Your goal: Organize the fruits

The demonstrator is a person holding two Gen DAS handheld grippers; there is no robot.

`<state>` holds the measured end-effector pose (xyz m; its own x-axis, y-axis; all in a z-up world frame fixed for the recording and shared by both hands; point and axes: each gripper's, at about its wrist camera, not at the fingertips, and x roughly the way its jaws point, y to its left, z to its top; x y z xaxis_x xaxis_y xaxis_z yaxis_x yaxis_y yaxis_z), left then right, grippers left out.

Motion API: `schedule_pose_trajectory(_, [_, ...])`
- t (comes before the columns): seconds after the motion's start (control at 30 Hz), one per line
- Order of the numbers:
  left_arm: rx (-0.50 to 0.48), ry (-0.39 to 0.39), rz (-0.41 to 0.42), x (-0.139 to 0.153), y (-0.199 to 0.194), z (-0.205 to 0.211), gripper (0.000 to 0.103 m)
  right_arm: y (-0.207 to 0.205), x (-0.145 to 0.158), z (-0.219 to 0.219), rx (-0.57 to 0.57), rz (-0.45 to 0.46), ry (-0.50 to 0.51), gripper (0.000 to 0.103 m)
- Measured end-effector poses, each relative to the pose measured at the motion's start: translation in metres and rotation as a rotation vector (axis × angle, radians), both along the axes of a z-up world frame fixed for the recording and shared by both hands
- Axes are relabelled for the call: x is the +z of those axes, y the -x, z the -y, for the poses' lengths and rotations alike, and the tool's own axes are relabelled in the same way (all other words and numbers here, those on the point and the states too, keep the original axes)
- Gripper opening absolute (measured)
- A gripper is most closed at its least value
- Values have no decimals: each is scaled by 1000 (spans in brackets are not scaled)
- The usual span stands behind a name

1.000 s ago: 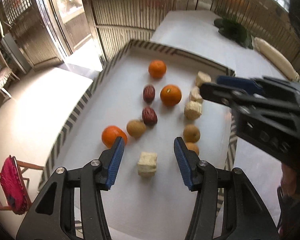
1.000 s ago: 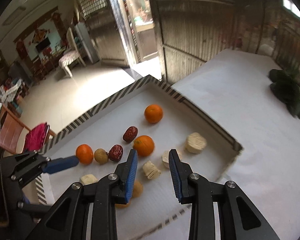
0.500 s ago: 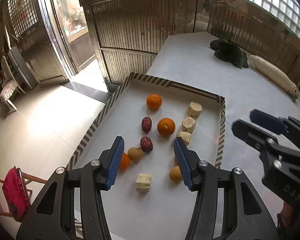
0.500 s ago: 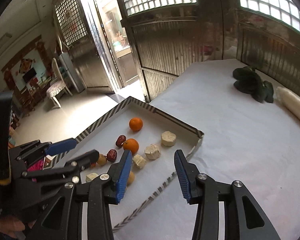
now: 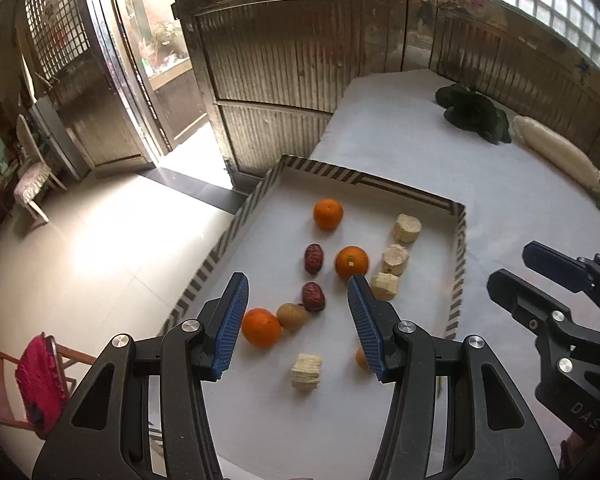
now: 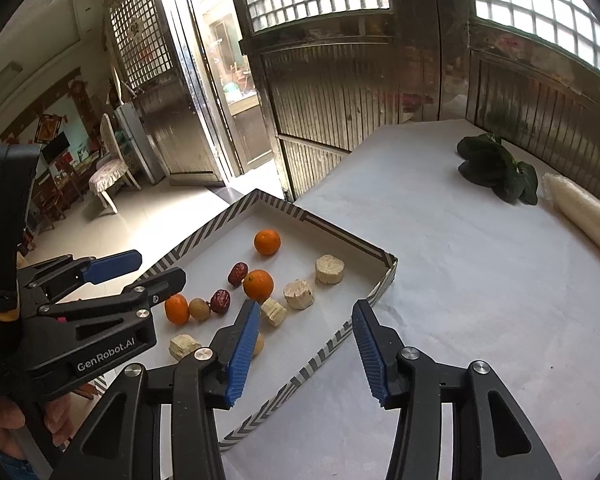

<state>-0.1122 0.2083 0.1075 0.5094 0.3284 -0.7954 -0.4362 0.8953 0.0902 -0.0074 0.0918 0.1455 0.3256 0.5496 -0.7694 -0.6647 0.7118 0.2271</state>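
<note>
A shallow striped-rim tray holds three oranges, two red dates, brown round fruits and several pale cut chunks. My left gripper is open and empty, held high above the tray's near half. It also shows in the right wrist view. My right gripper is open and empty above the tray's right rim. It also shows in the left wrist view.
The tray lies on a white-covered table. Dark green leafy vegetables and a long white radish lie at the far right. The table's left edge drops to the floor, where a red-cushioned chair stands.
Both grippers have risen and pulled back from the tray, so the fruit looks smaller. The right gripper's jaws have opened wider. The fruit has not moved.
</note>
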Motion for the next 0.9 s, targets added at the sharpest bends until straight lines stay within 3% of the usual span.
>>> schedule_pose_trajectory(0.9, [4,-22,5,-1,-2,2,52,1,-4,-4,20,-17,4,47])
